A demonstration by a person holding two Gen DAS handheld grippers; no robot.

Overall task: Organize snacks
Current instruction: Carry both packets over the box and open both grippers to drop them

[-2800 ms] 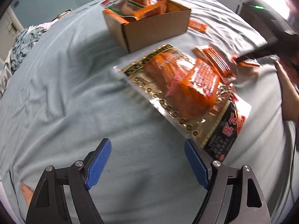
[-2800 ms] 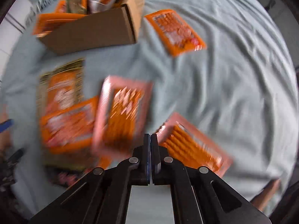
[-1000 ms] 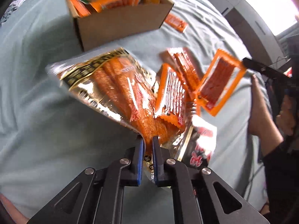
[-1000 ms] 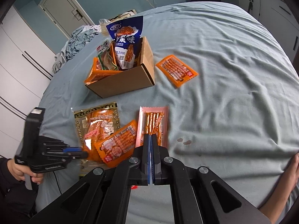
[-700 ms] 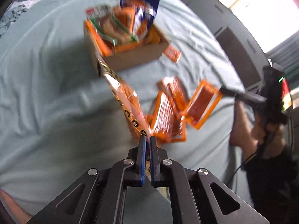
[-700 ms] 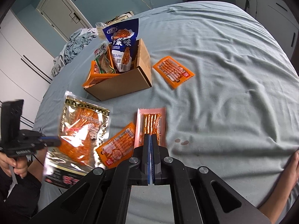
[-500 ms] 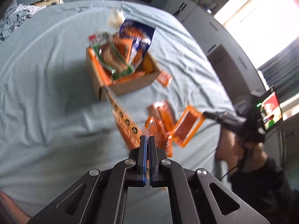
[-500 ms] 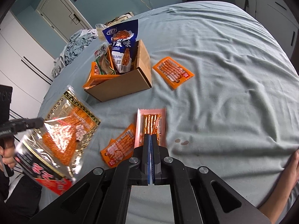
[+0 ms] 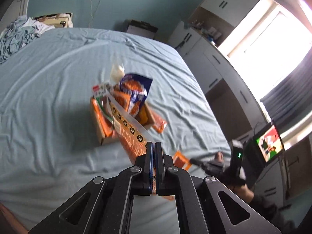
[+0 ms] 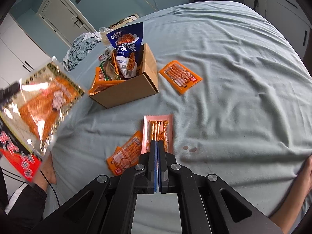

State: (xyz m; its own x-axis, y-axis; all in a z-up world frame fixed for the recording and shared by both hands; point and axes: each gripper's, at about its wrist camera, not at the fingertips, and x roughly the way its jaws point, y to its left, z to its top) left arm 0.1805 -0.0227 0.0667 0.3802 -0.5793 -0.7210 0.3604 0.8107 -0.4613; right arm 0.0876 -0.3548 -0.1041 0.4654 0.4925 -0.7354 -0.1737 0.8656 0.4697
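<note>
My left gripper (image 9: 153, 146) is shut on the large clear snack bag with gold border (image 9: 128, 128), held edge-on in the air over the cardboard box (image 9: 97, 122). The bag also shows at the left of the right wrist view (image 10: 39, 105), lifted high. My right gripper (image 10: 157, 143) is shut on the pink-edged snack packet (image 10: 159, 128), held above the bed. The cardboard box (image 10: 134, 87) holds a blue bag (image 10: 126, 50) and other packets.
An orange packet (image 10: 179, 77) lies right of the box. Another orange packet (image 10: 124, 154) lies on the light blue sheet (image 10: 234, 97) below my right gripper. A heap of clothes (image 10: 83, 46) lies behind the box. White cabinets (image 9: 214, 58) line the bed's right side.
My left gripper closed on the big bag and lifted it off the bed, up and toward the box. My right gripper stays shut on the pink packet, nearly still.
</note>
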